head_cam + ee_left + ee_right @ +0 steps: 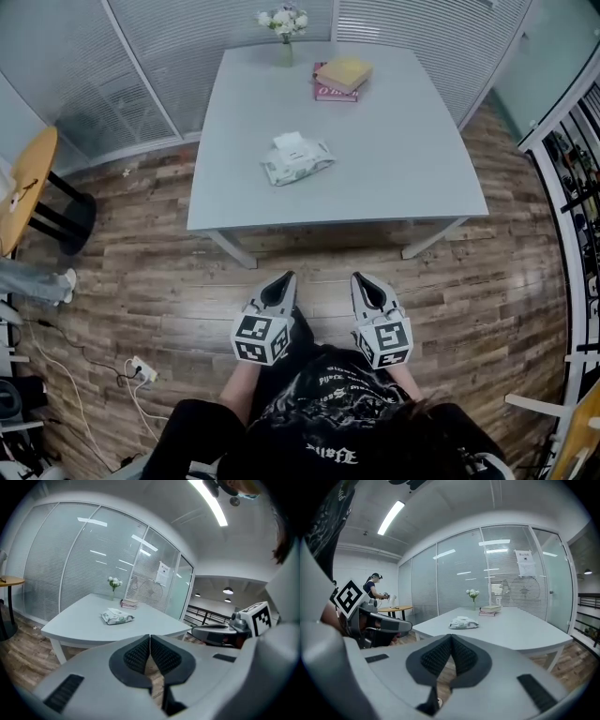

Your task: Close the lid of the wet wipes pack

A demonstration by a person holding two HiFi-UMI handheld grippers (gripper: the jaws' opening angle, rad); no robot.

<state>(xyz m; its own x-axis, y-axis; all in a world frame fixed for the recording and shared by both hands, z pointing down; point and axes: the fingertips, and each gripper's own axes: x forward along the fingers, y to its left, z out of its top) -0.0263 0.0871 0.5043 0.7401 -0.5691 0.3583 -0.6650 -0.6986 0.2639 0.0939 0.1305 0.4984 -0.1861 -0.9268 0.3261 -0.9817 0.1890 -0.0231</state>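
Fingers (136, 657) on the left gripper (284, 278) are pressed together with nothing between them. Same on the right gripper (361, 279): tips touching, empty. We hold both low over the wooden floor (141, 272), short of the near edge of the pale grey desk (394, 141).

The white-and-green soft plastic wet wipes pack (298, 159) lies mid-desk, slightly left of centre, well apart from both grippers. Its white lid flap (290, 141) looks raised on the far side. We can't tell from here whether a wipe is sticking out. A stack of two books (339, 77) and a small vase of white flowers (284, 23) sit at the far edge, clear of the pack.

Our read: nothing is done yet and the approach comes first.

Risks as we see them:
- The pack is light and the desk is smooth. A one-sided push on the flap likely slides or spins it, so we should pin it with one gripper.
- Closed tips make a narrow poker that can skid off the flap.
- A soft body under the lid means a weak press may not latch, and the flap springs back.
- A loose wipe could get trapped under the lid.
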